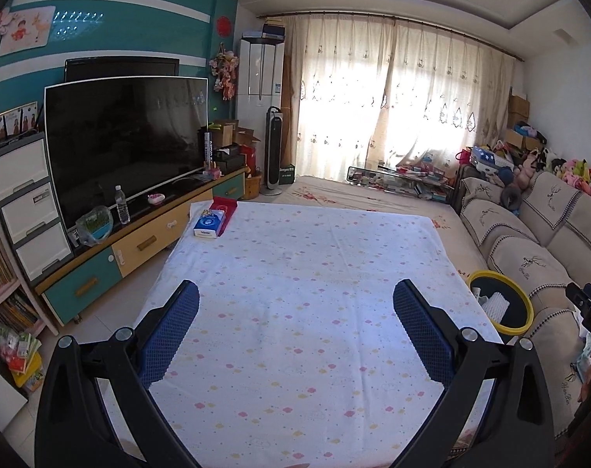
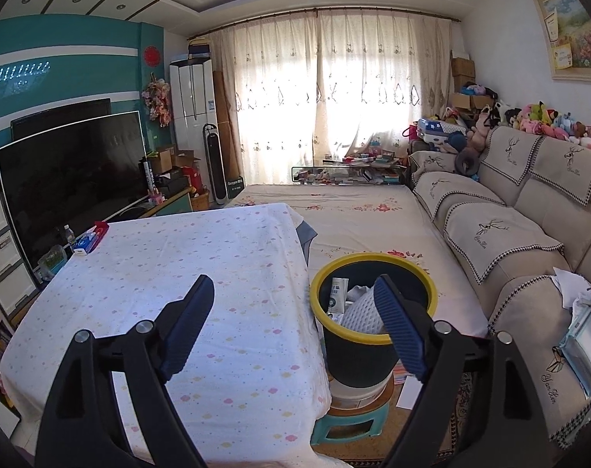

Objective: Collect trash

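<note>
The bin, dark with a yellow rim, stands on a small stool just beside the table's right edge, between table and sofa. Trash sits inside: a white netted wrap, a carton and crumpled paper. Only the right wrist view shows the stool, the carton and loose papers on the rug below; the left wrist view catches just part of the bin past the table corner.

The right gripper hangs wide and empty, one finger over the cloth, the other in front of the bin's mouth. The left gripper is also spread wide with nothing between its fingers, over the middle of the table.

The table is covered by a white dotted cloth, bare except for a tissue box and a red box at its far left corner. A floral mat lies beyond, a TV on the left, and curtains at the back.
</note>
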Demonstrator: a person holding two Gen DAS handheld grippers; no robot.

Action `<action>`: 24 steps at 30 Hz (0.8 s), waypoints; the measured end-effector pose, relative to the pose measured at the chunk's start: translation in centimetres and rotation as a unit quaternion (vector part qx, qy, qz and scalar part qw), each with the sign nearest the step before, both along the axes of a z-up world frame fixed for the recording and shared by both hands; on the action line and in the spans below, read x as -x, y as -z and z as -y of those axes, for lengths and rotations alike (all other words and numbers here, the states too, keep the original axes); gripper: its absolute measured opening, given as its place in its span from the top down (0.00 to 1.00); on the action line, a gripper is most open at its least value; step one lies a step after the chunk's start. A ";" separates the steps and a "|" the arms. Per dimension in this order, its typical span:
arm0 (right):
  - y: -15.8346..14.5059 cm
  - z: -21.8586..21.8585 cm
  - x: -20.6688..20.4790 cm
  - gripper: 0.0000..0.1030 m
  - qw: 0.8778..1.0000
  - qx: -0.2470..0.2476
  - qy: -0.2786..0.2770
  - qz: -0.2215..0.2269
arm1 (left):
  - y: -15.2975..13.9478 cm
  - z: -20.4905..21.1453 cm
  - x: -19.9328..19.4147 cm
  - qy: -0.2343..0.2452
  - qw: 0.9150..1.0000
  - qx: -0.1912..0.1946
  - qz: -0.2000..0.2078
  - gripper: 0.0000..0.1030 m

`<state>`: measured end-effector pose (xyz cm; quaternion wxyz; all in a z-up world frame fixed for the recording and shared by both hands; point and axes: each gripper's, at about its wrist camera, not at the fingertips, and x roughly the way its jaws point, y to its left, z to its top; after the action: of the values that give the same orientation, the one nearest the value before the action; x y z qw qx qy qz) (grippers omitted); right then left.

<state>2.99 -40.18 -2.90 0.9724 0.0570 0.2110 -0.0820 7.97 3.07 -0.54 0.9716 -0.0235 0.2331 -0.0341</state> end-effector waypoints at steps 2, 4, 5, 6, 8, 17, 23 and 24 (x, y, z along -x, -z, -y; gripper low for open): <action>-0.1 -0.2 0.0 0.22 1.000 0.002 0.000 0.002 | -0.1 0.2 -0.1 0.000 1.000 -0.002 -0.001 0.05; -0.2 -0.3 -0.1 0.22 1.000 0.001 -0.002 0.001 | 0.0 0.3 -0.2 0.004 1.000 -0.006 -0.005 0.05; 0.0 -0.4 0.0 0.22 1.000 0.000 -0.004 0.001 | 0.1 0.8 -0.5 0.006 1.000 -0.007 -0.008 0.05; 0.0 -0.4 0.0 0.22 1.000 -0.001 -0.004 0.000 | 0.1 0.8 -0.5 0.008 1.000 -0.009 -0.010 0.05; 0.1 -0.5 -0.1 0.22 1.000 -0.001 -0.006 -0.002 | 0.1 1.8 -1.0 0.010 1.000 -0.010 -0.011 0.05; -0.2 -0.6 0.0 0.22 1.000 -0.002 -0.007 0.003 | 0.2 2.6 -1.2 0.006 1.000 -0.013 -0.011 0.05; -0.3 -0.7 0.0 0.22 1.000 -0.003 -0.008 0.003 | 0.5 2.6 -1.5 -0.002 1.000 -0.015 -0.012 0.05; -0.3 -0.7 0.0 0.22 1.000 -0.003 -0.008 0.003 | 0.6 2.6 -1.5 -0.003 1.000 -0.016 -0.012 0.05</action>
<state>3.03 -39.48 -2.59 0.9734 0.0583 0.2091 -0.0730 9.45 0.42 -1.14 0.9690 -0.0093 0.2452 -0.0274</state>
